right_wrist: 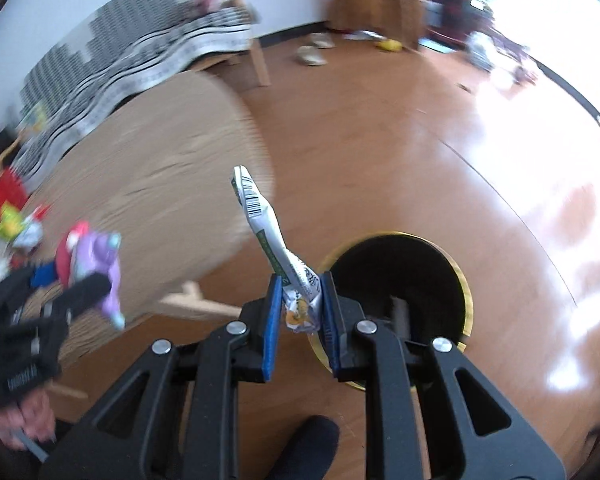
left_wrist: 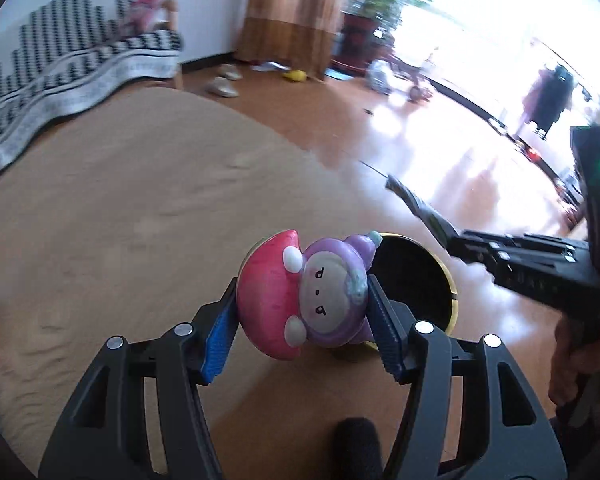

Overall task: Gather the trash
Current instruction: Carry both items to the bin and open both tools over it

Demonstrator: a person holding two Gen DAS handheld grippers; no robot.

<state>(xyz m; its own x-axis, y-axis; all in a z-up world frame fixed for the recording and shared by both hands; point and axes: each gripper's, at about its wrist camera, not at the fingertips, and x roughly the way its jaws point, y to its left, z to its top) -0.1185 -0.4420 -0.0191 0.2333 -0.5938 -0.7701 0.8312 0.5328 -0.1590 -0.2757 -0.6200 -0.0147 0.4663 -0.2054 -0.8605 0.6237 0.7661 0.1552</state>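
Left wrist view: left gripper [left_wrist: 302, 322] clamps a toy figure [left_wrist: 300, 294] between its blue pads, pink mushroom cap, purple body, pale face, lying sideways. Black bin [left_wrist: 414, 276] with gold rim just beyond the toy, on the wood floor.

Right wrist view: right gripper [right_wrist: 300, 320] pinches a crumpled white-green wrapper [right_wrist: 276, 240], barcode end sticking up past the tips. Bin [right_wrist: 400, 276] just ahead-right.

A pink and purple toy [left_wrist: 304, 300] is held sideways above a round black bin [left_wrist: 416, 280]. A crumpled white wrapper [right_wrist: 288, 256] is held up by the bin.
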